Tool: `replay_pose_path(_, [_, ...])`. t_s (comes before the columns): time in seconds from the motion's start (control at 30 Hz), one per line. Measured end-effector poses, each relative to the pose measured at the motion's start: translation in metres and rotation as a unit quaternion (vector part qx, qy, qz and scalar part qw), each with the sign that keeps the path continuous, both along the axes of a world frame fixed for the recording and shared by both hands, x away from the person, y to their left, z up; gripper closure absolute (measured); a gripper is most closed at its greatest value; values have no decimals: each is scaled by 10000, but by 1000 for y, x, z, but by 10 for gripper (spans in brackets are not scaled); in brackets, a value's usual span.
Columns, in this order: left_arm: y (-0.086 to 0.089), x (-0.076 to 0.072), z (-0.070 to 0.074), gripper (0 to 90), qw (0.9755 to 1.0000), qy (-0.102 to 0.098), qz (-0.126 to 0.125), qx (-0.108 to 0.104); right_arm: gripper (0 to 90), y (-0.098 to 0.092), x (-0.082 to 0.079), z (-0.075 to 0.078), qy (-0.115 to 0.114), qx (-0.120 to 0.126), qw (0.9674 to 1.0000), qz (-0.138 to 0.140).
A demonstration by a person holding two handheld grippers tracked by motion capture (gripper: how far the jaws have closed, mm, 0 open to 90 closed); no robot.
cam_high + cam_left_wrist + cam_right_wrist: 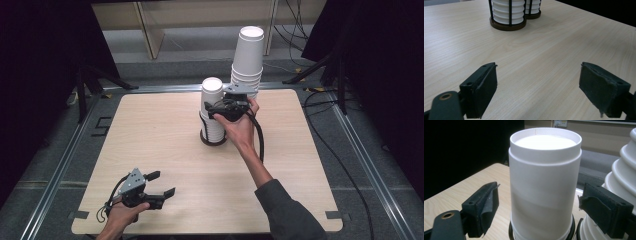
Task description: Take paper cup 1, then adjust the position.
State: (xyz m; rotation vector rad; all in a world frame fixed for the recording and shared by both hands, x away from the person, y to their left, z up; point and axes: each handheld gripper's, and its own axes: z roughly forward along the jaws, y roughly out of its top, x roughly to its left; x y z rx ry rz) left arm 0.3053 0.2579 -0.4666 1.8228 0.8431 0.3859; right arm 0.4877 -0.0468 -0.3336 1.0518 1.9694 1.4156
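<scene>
Two stacks of white paper cups stand upside down in black wire holders at the table's far middle. The near stack (212,112) is shorter, the far stack (247,57) taller. My right gripper (215,111) is at the near stack's upper part. In the right gripper view it (539,202) is open, with the top cup (545,177) between its pads; the right pad (599,210) is close to or touching the cup wall. My left gripper (164,183) rests open near the front left of the table (150,130), with nothing between its jaws (537,82).
The near holder has a round brown base (508,25), and the far holder (532,11) stands close behind it. In the right gripper view the far stack (624,170) crowds the right pad. Black stands and cables (320,105) lie beyond the table's edges.
</scene>
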Motion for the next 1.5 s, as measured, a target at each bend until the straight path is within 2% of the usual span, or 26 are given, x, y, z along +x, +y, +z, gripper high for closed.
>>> replay_pose_path(0.03, [0, 0, 0, 147, 10000, -1, -2, -11, 154, 1, 1, 0, -9, -13, 10000, 0])
replay_pose_path(0.07, [0, 0, 0, 147, 10000, -1, -2, -16, 153, 3, 0, 1, 122, -10, 9999, -7])
replay_pose_path(0.1, [0, 0, 0, 147, 10000, -2, -4, -18, 153, 4, 2, 2, 47, -79, 10000, -6])
replay_pose_path(0.2, [0, 0, 0, 147, 10000, 0, -5, -14, 154, 7, 6, 2, -18, -31, 10000, -59])
replay_pose_path(0.23, [0, 0, 0, 147, 10000, 6, -1, -27, 154, 8, 6, 3, 98, 21, 9999, -72])
replay_pose_path(0.27, [0, 0, 0, 147, 10000, 5, -1, -25, 154, 8, 8, 3, 26, -86, 9999, -66])
replay_pose_path(0.37, [-1, 0, 0, 147, 10000, 3, 1, -64, 153, 11, 10, 3, 57, -76, 9999, -126])
replay_pose_path(0.4, [-1, 0, 0, 147, 10000, 4, 0, -63, 153, 13, 10, 2, 138, -34, 9997, -178])
replay_pose_path(0.5, [-1, -1, 1, 147, 10000, 14, -9, -7, 153, 16, 14, 1, 115, -69, 9997, -221])
replay_pose_path(0.53, [-1, -1, 1, 147, 10000, 9, -24, -7, 153, 17, 15, 1, 139, -122, 9995, -253])
replay_pose_path(0.57, [-1, 0, 1, 147, 10000, 0, -44, -8, 153, 18, 16, 0, 208, -44, 9995, -245])
replay_pose_path(0.63, [-1, -1, 1, 147, 10000, 3, -48, 13, 153, 20, 17, 0, 203, -97, 9993, -297])
replay_pose_path(0.67, [-1, 0, -1, 147, 9999, -49, -59, -90, 153, 21, 18, -1, 173, -75, 9993, -307])
replay_pose_path(0.7, [-1, -1, -1, 147, 9999, -47, -41, -120, 153, 22, 18, 0, 254, -68, 9991, -342])
replay_pose_path(0.73, [1, -1, 0, 147, 10000, -37, -22, -51, 154, 23, 20, -2, 249, -61, 9990, -374])
replay_pose_path(0.83, [2, -2, 1, 147, 10000, -18, -9, -24, 151, 25, 22, -3, 170, -127, 9990, -401])
replay_pose_path(0.87, [1, -2, 1, 147, 10000, -19, -17, -20, 151, 27, 21, -3, 221, -79, 9988, -433])
replay_pose_path(0.93, [0, -2, 1, 147, 10000, -13, -22, -47, 152, 28, 23, -3, 151, -170, 9987, -465])
replay_pose_path(1.1, [-1, -1, 1, 147, 10000, -24, -37, -43, 183, 31, 23, -2, 234, -163, 9976, -630])
replay_pose_path(1.13, [-2, 0, 1, 147, 9999, -41, -65, -100, 185, 31, 23, -2, 233, -164, 9976, -637])
replay_pose_path(1.27, [-4, 0, 1, 147, 9999, -43, -89, -80, 193, 31, 24, -2, 221, -157, 9976, -644])
replay_pose_path(1.3, [-3, -1, 1, 147, 10000, -23, -75, -17, 195, 31, 23, -2, 222, -152, 9975, -651])
replay_pose_path(1.37, [-3, 0, 1, 147, 9999, -45, -98, -54, 198, 31, 23, -2, 186, -158, 9975, -665])
replay_pose_path(1.4, [-2, -1, 1, 147, 10000, -30, -81, -39, 199, 31, 22, -1, 175, -38, 9975, -684])
replay_pose_path(1.43, [-3, 0, 1, 147, 9999, -31, -66, -106, 199, 31, 21, 1, 141, -20, 9975, -697])
replay_pose_path(1.5, [-2, 0, 1, 147, 9999, -38, -96, -64, 199, 30, 19, 8, -7, -48, 9976, -690])
